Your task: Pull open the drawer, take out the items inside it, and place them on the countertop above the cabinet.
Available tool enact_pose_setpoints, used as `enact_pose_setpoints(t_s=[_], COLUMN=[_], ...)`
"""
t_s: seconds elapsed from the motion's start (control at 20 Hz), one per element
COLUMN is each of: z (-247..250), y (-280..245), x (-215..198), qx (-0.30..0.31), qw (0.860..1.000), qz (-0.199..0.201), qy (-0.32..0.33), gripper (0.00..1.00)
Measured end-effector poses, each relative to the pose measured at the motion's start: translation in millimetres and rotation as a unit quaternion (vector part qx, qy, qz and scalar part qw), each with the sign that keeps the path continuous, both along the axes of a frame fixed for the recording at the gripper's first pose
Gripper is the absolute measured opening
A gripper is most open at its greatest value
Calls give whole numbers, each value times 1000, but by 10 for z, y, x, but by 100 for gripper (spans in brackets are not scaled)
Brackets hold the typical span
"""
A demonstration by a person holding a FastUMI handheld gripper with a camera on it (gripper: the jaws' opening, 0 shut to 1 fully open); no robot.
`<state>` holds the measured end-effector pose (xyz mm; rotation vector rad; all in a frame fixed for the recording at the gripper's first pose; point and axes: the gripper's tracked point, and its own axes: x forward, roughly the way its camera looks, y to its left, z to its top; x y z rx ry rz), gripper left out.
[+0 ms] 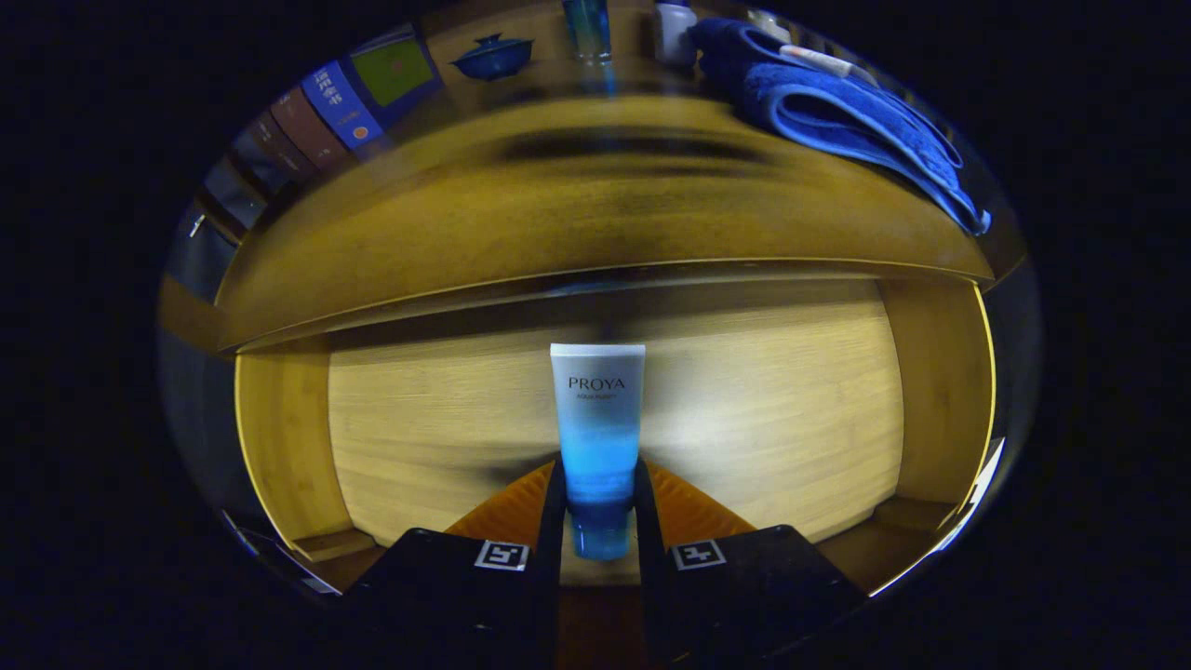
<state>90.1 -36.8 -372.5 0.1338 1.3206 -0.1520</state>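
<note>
A white-to-blue cosmetic tube [598,419] stands between my fingers, its blue cap end down. My gripper [600,507] is shut on the tube, both fingers pressing its lower blue part. Behind and below it lies the open wooden drawer [772,409], its pale floor bare around the tube. Above the drawer runs the cabinet's wooden countertop [595,214], curved across the view.
On the countertop a folded blue towel [837,112] lies at the right, with a small white item on it. A blue lidded bowl [493,56], a blue glass [588,28] and a white jar [675,28] stand at the back. Books [344,102] lean at the left.
</note>
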Motion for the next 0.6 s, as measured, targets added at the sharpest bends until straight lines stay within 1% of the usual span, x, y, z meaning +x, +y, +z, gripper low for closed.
enact_pose_setpoints(t_s=[0.15,0.35,0.5,0.6], z=[326,752,1029,1177], y=[80,99,86,37], x=[-119,-238,-93,91], qx=[18,18,17,10], qw=[999,997,993,991], qz=[7,16,19,24], qy=[-33,-77,-114,-135], gripper=[41,41,41,41])
